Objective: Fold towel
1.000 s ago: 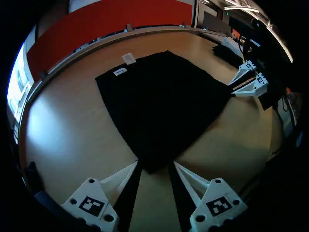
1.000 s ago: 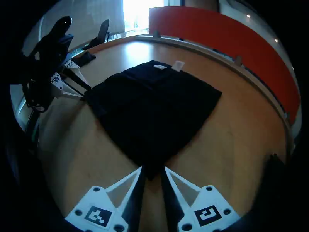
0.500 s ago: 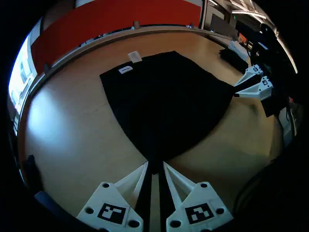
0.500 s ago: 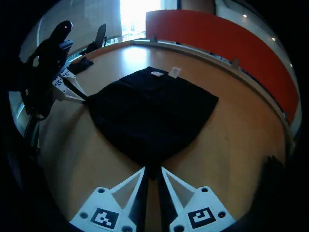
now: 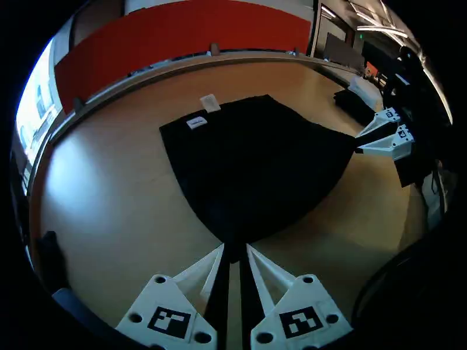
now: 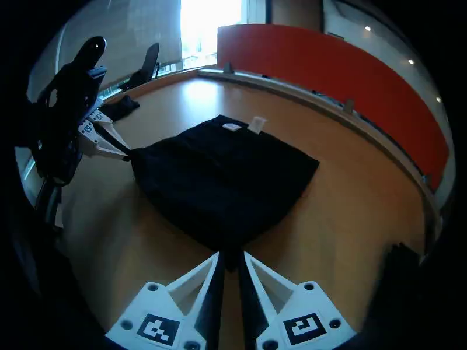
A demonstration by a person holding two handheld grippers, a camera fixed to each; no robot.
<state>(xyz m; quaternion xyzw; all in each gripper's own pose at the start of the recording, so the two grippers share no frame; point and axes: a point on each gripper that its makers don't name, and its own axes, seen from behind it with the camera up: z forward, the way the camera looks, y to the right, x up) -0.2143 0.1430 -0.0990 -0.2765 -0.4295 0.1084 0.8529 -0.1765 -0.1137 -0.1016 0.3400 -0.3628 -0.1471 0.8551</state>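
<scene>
Two corners of the black towel (image 5: 257,163) are gripped at this moment, one by each set of tongs. The left tongs (image 5: 234,248) are squeezed almost fully together, with only a thin dark slit left between the fingers, and the towel's near corner is drawn into that slit. Black cloth is set against dark pads there, so the exact bite is hard to make out. In the right gripper view, the right tongs (image 6: 232,255) are narrowed the same way on a neighbouring corner.

The towel is spread on the pale wooden bench (image 5: 105,192), and its far part is laid flat. The edge between the two gripped corners seems slightly raised, though that is blurred by shadow.

A white tag (image 5: 197,122) is seen on the towel's far side, its print too small to tell. A second white slip (image 5: 210,102) is placed at the far edge; whether it is touching the cloth cannot be told. A red screen (image 5: 175,35) is ranged behind the bench.

A dark bundle (image 6: 119,107) is left on the bench beyond the left tongs, and what it is cannot be made out.
</scene>
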